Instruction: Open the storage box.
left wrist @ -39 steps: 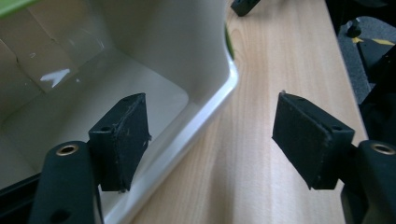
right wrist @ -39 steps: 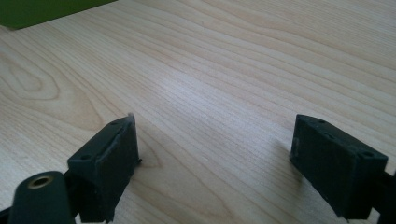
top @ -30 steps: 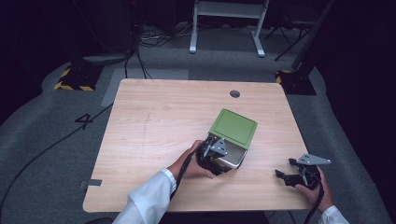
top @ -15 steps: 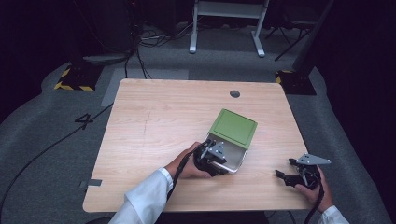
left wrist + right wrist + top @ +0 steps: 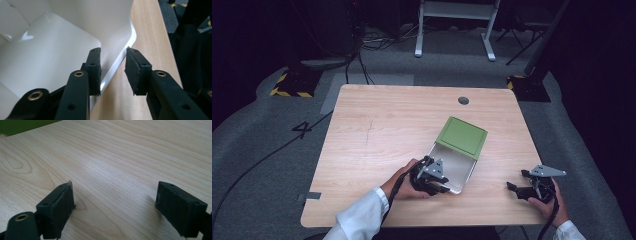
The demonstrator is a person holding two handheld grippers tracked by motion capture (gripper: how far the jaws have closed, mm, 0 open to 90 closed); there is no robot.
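- Left hand-held gripper (image 5: 112, 72): jaws have just been closing, now straddling the near corner wall of the white box (image 5: 455, 167); a gap remains on the outer side.
- Green lid (image 5: 461, 137) lies beyond, partly slid off.
- Right hand-held gripper (image 5: 518, 188) wide, idle on counter (image 5: 377, 130).
- Advice: seat wall deeper, clamp squarely before moving.

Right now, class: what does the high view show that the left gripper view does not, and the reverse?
High view: the square green lid, the open right hand-held gripper. Left gripper view: the rectangular white plastic box's wall pinched between jaws that have just closed. Both: the left hand-held gripper, that box, the light wooden table.
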